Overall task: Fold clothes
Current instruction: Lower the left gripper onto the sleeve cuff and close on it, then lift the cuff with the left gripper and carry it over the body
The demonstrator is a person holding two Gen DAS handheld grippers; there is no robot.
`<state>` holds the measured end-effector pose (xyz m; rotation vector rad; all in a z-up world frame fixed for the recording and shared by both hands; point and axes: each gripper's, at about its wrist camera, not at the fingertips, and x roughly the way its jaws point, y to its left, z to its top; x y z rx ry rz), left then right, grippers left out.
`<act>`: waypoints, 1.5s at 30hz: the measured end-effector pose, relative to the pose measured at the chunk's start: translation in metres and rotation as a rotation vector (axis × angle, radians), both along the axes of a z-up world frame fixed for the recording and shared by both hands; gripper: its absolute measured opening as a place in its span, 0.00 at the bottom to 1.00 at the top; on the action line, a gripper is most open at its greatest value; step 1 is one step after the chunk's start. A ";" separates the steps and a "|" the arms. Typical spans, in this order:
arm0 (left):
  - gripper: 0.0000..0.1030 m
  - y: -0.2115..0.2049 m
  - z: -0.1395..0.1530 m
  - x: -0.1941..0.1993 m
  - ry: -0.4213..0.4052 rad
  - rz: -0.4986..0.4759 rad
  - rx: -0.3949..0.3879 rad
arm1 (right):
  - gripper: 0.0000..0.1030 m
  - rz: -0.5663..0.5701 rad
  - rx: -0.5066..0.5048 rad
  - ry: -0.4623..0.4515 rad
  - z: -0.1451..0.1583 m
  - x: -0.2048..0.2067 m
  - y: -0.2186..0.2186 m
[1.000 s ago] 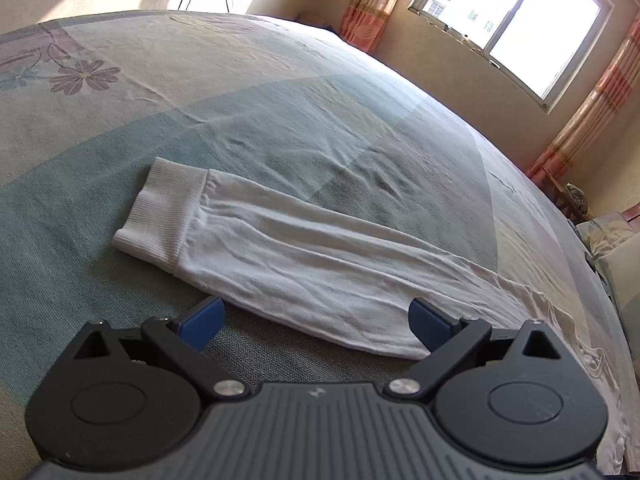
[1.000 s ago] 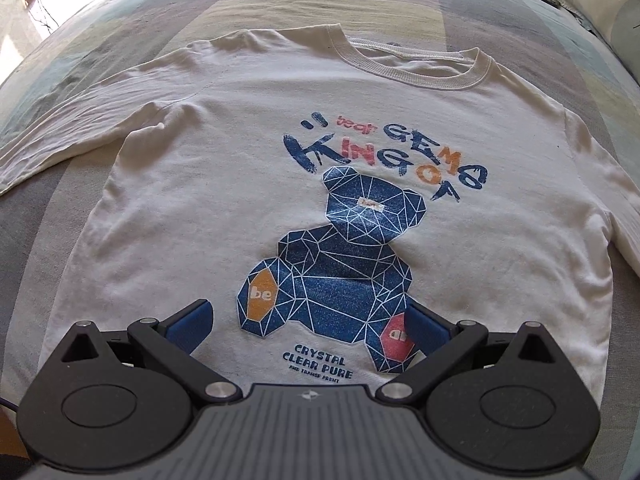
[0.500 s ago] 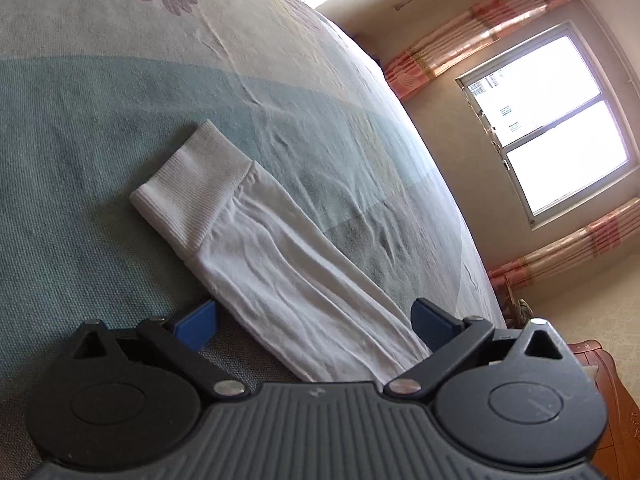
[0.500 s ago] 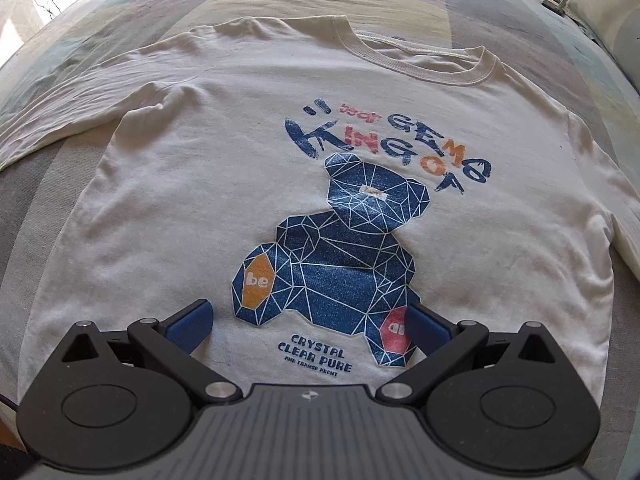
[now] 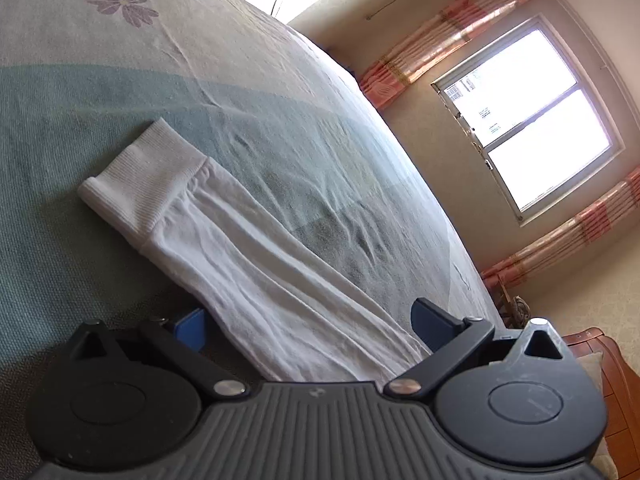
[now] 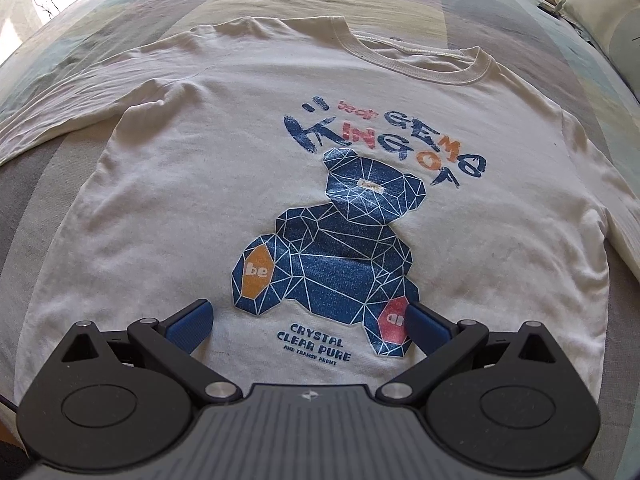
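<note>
1. The white shirt lay spread flat on the bed, print side up, its collar toward twelve o'clock in the right wrist view and its hem toward six o'clock.
2. One long sleeve stretched out straight across the bedspread, running from five o'clock to its ribbed cuff at about ten o'clock in the left wrist view.
3. No fold showed in the body or in that sleeve, so by my judgement all the folding of this shirt was left to do.
4. The left tool hung low over the sleeve with its fingers wide apart, one on each side of the cloth and gripping nothing.
5. The right tool hovered over the lower part of the shirt near the blue bear print, fingers likewise spread and empty.
6. The other sleeve was cut off at the three o'clock edge of the right view, so its lie could not be told.
7. The hem was hidden under the right tool's body, and the sleeve's join to the shoulder was hidden behind the left tool.
8. Whether either tool's fingertips touched the cloth could not be made out.
9. A window with striped curtains showed at two o'clock in the left view.
</note>
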<state>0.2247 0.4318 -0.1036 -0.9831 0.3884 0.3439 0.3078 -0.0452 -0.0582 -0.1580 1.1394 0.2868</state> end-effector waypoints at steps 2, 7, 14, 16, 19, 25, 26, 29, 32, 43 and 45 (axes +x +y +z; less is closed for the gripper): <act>0.98 -0.003 0.001 0.004 0.008 -0.004 0.036 | 1.00 0.000 -0.002 0.001 0.000 0.000 0.000; 0.98 -0.009 0.004 0.015 0.027 -0.014 0.126 | 1.00 -0.003 0.000 0.002 0.001 -0.003 -0.001; 0.98 -0.012 0.007 0.029 0.036 -0.002 0.217 | 1.00 -0.014 -0.001 0.006 0.001 -0.005 -0.002; 0.98 -0.009 0.007 0.034 0.031 0.022 0.212 | 1.00 -0.017 -0.004 0.008 0.001 -0.006 -0.001; 0.98 -0.014 0.011 0.037 0.037 0.015 0.205 | 1.00 -0.023 0.001 0.010 0.002 -0.007 -0.001; 0.98 -0.022 0.025 0.030 -0.013 -0.003 0.204 | 1.00 -0.055 0.124 0.007 0.014 -0.012 -0.008; 0.98 -0.023 0.029 0.030 -0.022 -0.007 0.215 | 1.00 -0.051 0.137 -0.003 0.017 -0.013 -0.007; 0.98 -0.026 0.043 0.034 -0.042 -0.019 0.245 | 1.00 -0.033 0.156 -0.035 0.025 -0.017 -0.004; 0.98 -0.031 0.054 0.038 -0.055 -0.037 0.267 | 1.00 -0.020 0.162 -0.053 0.030 -0.020 -0.003; 0.98 -0.061 0.102 0.055 -0.124 -0.122 0.345 | 1.00 -0.018 0.189 -0.095 0.038 -0.029 -0.010; 0.98 -0.067 0.109 0.059 -0.131 -0.142 0.355 | 1.00 -0.022 0.195 -0.099 0.038 -0.030 -0.014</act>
